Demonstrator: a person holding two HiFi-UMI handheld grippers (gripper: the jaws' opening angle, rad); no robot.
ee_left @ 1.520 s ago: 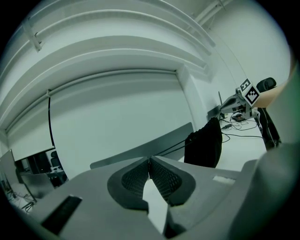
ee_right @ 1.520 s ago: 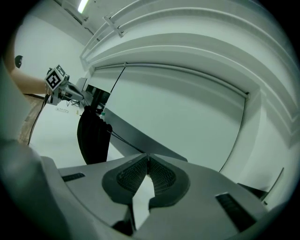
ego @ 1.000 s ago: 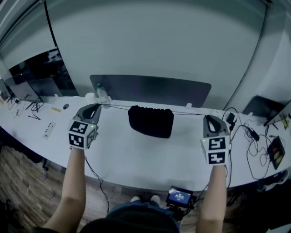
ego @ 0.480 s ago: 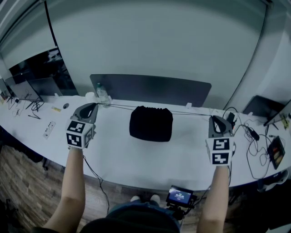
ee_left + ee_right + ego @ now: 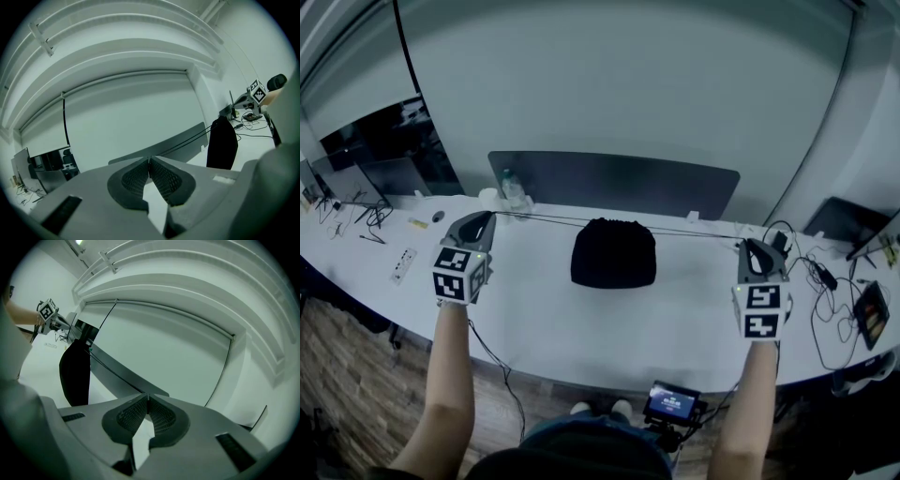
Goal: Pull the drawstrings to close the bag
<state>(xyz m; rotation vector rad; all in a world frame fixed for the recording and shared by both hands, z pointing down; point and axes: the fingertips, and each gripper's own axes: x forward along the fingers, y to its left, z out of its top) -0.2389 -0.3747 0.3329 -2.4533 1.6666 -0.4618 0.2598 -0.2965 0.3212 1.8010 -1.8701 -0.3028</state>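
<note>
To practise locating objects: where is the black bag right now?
Head view: the black bag sits centrally on the white table, between the left tongs and right tongs, each shut on a drawstring, just before the dark divider panel.

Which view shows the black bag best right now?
Head view: the black bag shows whole and front-on, its top puckered. In the left gripper view the bag is only a narrow side-on shape at right; in the right gripper view, the same at left.
</note>
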